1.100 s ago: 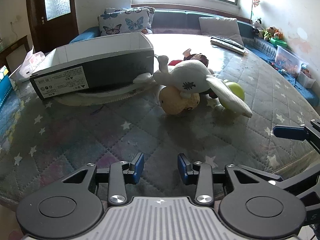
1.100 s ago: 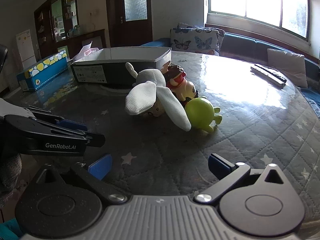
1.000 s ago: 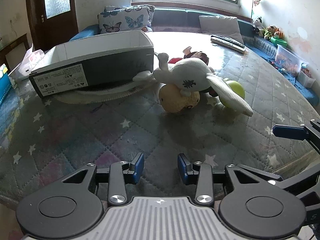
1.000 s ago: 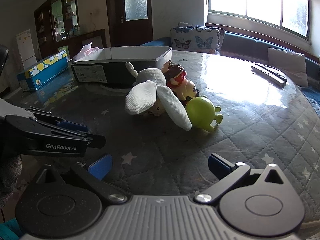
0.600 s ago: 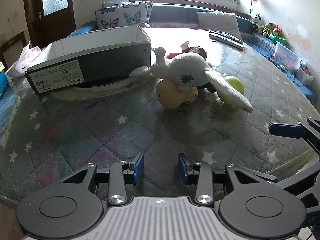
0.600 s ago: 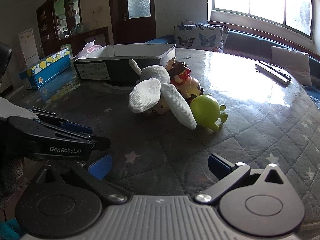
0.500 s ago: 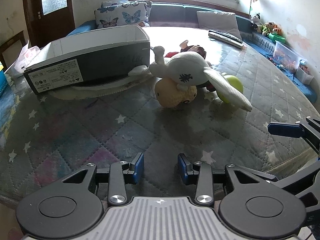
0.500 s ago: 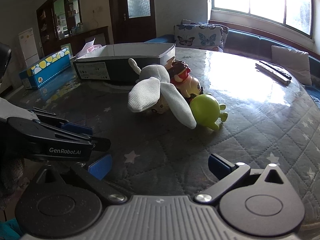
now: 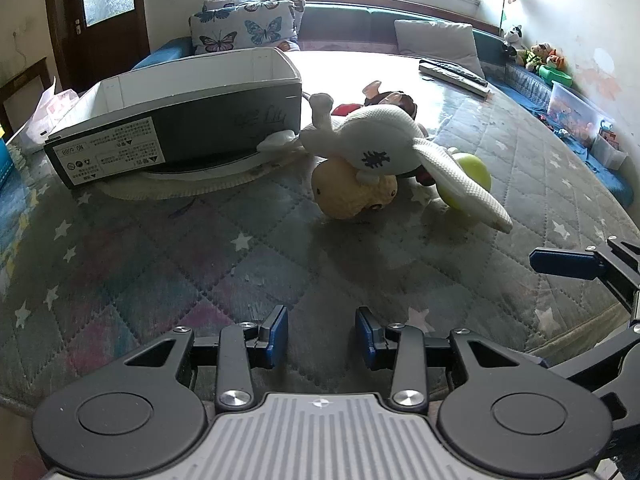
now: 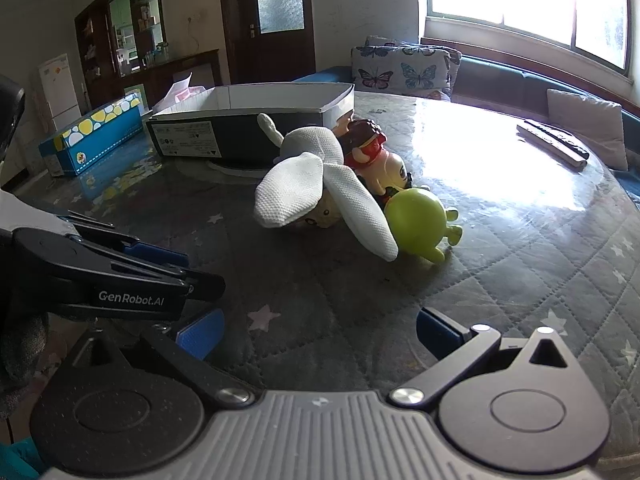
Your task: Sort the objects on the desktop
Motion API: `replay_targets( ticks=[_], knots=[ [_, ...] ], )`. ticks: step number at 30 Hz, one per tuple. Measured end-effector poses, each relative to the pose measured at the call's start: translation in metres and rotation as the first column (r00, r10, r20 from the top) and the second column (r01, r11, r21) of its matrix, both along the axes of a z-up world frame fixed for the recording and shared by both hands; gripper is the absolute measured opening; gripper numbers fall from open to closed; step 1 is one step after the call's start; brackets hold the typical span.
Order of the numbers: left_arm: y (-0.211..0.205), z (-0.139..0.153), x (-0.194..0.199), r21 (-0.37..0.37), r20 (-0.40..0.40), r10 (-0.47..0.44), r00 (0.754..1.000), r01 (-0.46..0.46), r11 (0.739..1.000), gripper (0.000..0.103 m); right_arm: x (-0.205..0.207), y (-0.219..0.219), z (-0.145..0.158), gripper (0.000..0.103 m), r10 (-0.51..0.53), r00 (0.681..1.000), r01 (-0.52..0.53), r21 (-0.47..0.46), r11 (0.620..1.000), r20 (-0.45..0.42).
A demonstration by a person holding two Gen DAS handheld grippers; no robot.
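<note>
Right wrist view alone shows blue carton (image 10: 90,134); left tongs (image 9: 321,338) narrow, right tongs (image 10: 318,330) wide.

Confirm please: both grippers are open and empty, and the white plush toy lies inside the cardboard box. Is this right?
Not quite. The white plush toy lies on the table beside the cardboard box, on the other toys, as the left wrist view shows. The left gripper and right gripper are open and empty.

White plush (image 9: 372,140), lime-green toy (image 10: 420,216), star-patterned greyish tablecloth (image 9: 160,264), possibly tan doll (image 9: 352,196)
</note>
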State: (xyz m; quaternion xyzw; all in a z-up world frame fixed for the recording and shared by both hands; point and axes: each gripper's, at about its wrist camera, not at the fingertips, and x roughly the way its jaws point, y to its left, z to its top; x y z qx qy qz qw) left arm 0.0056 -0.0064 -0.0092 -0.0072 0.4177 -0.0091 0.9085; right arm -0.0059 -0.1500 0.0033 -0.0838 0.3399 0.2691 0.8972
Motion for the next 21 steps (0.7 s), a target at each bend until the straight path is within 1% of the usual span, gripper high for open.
replay_targets(
  ticks=[12, 17, 21],
  knots=[
    [0.007, 0.004, 0.009, -0.007, -0.013, 0.001, 1.000, -0.001, 1.000, 0.040, -0.037, 0.015, -0.006, 0.103, 0.003, 1.000, -0.003, -0.007, 1.000, -0.001],
    [0.009, 0.005, 0.012, -0.010, -0.018, 0.002, 1.000, -0.002, 1.000, 0.040, -0.049, 0.011, -0.008, 0.103, 0.008, 1.000, -0.008, -0.010, 1.000, 0.003],
    [0.010, 0.006, 0.015, -0.003, -0.021, 0.002, 1.000, -0.003, 1.000, 0.040, -0.055, 0.010, -0.008, 0.103, 0.011, 1.000, -0.010, -0.033, 0.999, 0.018]
  ],
)
